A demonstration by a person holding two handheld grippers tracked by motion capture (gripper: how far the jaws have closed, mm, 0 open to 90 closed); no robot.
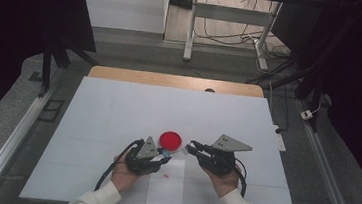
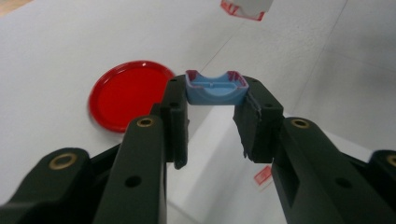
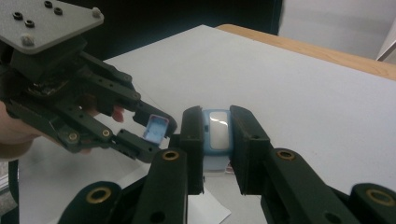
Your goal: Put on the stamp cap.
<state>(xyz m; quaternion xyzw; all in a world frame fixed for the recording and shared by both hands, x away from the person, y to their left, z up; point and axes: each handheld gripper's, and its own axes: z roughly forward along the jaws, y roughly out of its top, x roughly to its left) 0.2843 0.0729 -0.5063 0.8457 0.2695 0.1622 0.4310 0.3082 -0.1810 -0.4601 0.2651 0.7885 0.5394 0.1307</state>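
Note:
My left gripper [image 2: 215,103] is shut on a small blue open-topped cap [image 2: 215,89] with a pinkish rim, pinched by its ends between the jaw tips. In the high view the left gripper [image 1: 163,155] sits just below a flat red disc [image 1: 171,140] that lies on the white table. My right gripper [image 3: 217,133] is shut on a blue-framed case [image 3: 217,130] with a white face. Across from it the left gripper [image 3: 148,136] holds the blue cap [image 3: 156,128] a short way off. In the high view the right gripper [image 1: 190,147] points left, toward the disc.
A white paper sheet [image 1: 165,188] lies between the person's hands with a small red scrap [image 1: 166,175] on it. The white table cover [image 1: 118,111] ends at a wooden edge [image 1: 176,80] at the back. Metal rails [image 1: 9,141] run along both sides.

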